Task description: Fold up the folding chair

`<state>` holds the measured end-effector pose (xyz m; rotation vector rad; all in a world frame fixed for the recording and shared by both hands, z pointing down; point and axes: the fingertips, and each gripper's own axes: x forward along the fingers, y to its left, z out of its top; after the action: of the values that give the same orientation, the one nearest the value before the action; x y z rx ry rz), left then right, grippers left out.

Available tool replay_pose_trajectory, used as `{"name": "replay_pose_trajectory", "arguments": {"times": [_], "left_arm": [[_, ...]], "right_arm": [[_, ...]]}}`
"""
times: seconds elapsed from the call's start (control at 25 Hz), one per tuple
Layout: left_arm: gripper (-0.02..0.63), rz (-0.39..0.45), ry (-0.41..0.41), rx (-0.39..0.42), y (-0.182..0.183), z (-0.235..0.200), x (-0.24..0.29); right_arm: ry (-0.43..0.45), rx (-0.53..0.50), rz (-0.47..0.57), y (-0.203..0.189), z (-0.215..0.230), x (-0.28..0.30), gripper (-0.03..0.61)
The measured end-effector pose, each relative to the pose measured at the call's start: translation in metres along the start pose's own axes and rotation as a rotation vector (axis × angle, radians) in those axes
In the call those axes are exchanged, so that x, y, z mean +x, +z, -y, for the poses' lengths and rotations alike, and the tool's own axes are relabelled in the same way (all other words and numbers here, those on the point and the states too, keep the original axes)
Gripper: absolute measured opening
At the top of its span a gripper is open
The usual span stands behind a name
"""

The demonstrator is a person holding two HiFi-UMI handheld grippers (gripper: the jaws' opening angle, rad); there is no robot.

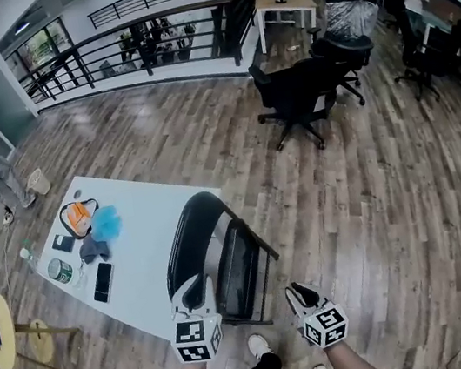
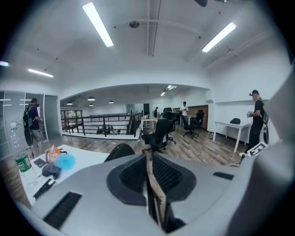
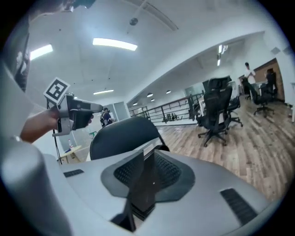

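Note:
The black folding chair stands on the wood floor against the white table's near corner, its curved backrest on the table side and its seat to the right. My left gripper hovers just short of the backrest's lower end, touching nothing. My right gripper hangs in the air to the right of the seat. Each stands open by only a thin slit, with nothing between the jaws. The left gripper view has the backrest beyond the left gripper. The right gripper view has the backrest beyond the right gripper.
On the table lie an orange pouch, a blue fluffy ball, a phone and a green can. Black office chairs stand further back. A yellow round stool is at the left, and my shoes are below the chair.

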<state>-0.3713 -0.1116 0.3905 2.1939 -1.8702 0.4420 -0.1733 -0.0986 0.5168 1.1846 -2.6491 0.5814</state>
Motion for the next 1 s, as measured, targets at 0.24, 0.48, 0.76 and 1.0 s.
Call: {"name": "replay_pose_trajectory", "arguments": {"times": [0.24,0.48,0.76,1.0], "left_arm": [[0.005,0.11,-0.22,-0.127,-0.021,0.168,-0.006],[0.005,0.092,-0.322,-0.073,-0.067,0.316,-0.043],[0.005,0.147,-0.362,-0.029,-0.051,0.382,-0.099],[0.005,0.154,-0.328,-0.044,-0.057,0.402,-0.13]], "right_arm": [[-0.186,-0.204,0.214,0.033,0.06,-0.144,0.015],[-0.393,-0.208,0.251,0.02,0.106,-0.274,0.014],[-0.444,-0.228,0.3,0.016,0.096,-0.356,0.014],[-0.449,-0.265,0.32,0.019,0.089,-0.394,0.014]]}}
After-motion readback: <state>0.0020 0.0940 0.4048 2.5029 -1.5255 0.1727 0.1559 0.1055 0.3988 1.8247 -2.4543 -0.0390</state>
